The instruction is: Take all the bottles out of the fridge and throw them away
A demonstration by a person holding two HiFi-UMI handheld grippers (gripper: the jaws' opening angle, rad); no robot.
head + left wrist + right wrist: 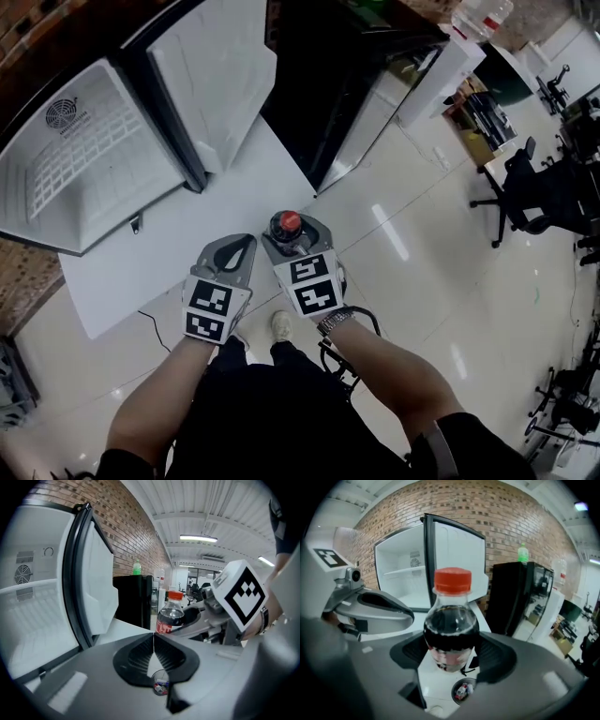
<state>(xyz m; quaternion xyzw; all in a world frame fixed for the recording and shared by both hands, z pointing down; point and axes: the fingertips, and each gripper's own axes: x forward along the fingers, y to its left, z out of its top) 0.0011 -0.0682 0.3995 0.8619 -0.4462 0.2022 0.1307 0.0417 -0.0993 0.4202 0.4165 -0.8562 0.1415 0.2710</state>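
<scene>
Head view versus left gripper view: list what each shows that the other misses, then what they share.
Only the head view: the person's forearms, a shoe and office chairs. Only the left gripper view: the left gripper with its ribbed pads pressed together, empty, and ceiling lights. Both: the open fridge and the cola bottle held in the right gripper.

an office: swivel chairs (514,192), strip lights (198,538).
</scene>
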